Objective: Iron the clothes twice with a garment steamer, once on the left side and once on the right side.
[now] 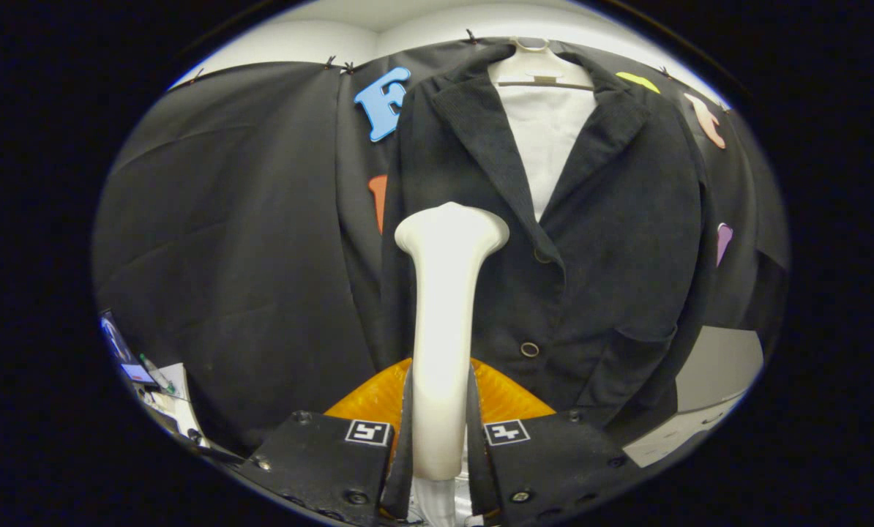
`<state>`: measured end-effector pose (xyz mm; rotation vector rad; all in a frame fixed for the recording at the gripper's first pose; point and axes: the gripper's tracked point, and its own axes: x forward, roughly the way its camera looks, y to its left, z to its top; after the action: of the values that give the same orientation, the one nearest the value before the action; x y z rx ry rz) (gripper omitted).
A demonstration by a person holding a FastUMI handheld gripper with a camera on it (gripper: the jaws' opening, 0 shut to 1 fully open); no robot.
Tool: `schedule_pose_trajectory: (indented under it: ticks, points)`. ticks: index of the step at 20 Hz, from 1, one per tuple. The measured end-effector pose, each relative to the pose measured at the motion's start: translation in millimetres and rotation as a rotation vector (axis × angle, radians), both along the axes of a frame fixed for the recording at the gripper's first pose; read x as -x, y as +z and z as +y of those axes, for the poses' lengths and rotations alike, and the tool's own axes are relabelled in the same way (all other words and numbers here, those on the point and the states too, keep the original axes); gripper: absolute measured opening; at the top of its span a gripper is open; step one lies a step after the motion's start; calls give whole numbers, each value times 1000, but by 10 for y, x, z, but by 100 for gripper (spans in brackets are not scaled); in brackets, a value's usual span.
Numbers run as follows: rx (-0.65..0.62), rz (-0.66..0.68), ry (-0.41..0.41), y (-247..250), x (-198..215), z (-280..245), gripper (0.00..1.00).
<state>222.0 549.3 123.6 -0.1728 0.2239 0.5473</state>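
Observation:
A black corduroy jacket [598,241] hangs on a white hanger [536,69] against the booth's black cloth wall, open at the collar over a white panel. My gripper [441,432] is shut on the white handle of a garment steamer [444,315], both fingers [400,439] pressing its sides. The steamer stands upright between the fingers, its flared head [452,230] resting against or very near the jacket's left front at chest height. An orange translucent part of the steamer [378,399] sits just above the fingers, behind the handle.
A small screen and some papers [151,377] lie on a surface low to the left. A white surface [715,380] shows low to the right, behind the jacket's hem. The black cloth hangs wide to the left of the jacket.

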Motion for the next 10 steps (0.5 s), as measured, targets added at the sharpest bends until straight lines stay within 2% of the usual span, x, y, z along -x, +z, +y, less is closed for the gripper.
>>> schedule_pose_trajectory:
  ticks: [10]
  points:
    - [44,72,-12,-497,-31,-185,33]
